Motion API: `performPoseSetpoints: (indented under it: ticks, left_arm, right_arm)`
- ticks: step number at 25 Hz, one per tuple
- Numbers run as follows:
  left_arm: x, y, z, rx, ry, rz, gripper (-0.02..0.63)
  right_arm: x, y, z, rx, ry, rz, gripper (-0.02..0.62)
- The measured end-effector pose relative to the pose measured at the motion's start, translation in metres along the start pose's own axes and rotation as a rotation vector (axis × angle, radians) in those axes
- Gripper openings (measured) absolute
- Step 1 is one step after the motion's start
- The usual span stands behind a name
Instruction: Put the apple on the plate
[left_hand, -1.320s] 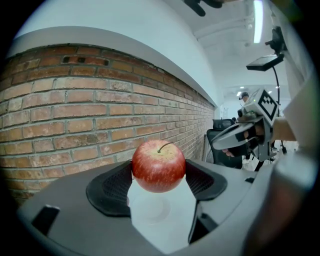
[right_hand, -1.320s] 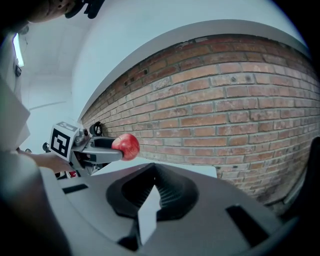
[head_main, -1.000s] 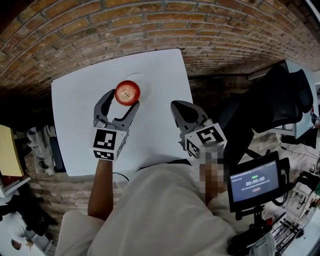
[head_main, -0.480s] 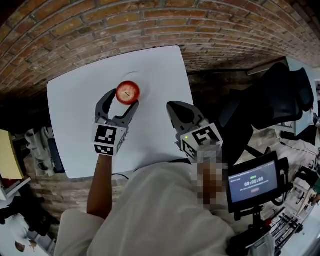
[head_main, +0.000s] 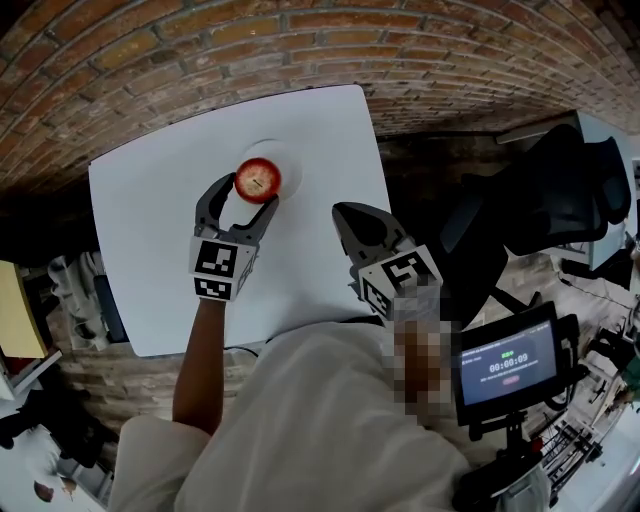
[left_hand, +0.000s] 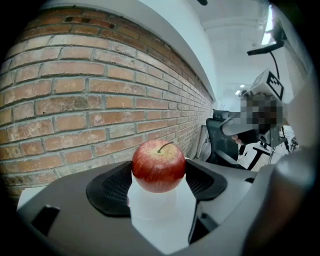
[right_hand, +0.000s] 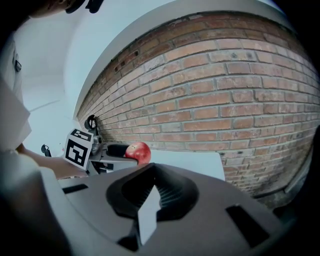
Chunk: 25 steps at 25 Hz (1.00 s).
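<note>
White table (head_main: 150, 250), black chair (head_main: 560, 200), brick wall (head_main: 200, 40)

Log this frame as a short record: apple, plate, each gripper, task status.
apple: apple, red, between the left gripper's jaws, over the plate
plate: plate, white, on the table
left gripper: left gripper, shut on the apple
right gripper: right gripper, shut, empty, apart from the plate
status: apple not yet released

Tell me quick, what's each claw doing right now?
Left claw: closed on the apple.
Right claw: closed, holding nothing.
</note>
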<state>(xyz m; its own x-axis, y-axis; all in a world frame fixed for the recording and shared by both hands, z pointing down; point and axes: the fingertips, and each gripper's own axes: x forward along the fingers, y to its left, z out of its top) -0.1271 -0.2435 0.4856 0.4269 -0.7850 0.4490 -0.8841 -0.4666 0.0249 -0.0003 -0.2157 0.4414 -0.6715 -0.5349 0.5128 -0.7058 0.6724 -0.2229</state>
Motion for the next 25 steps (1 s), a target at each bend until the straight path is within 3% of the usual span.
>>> performPoseSetpoints:
  ticks: [25]
  left_arm:
    - [0.05, 0.016, -0.049, -0.037, 0.071, -0.038, 0.341]
  right_arm:
    - [0.015, -0.018, -0.021, 0.023, 0.057, -0.03, 0.005]
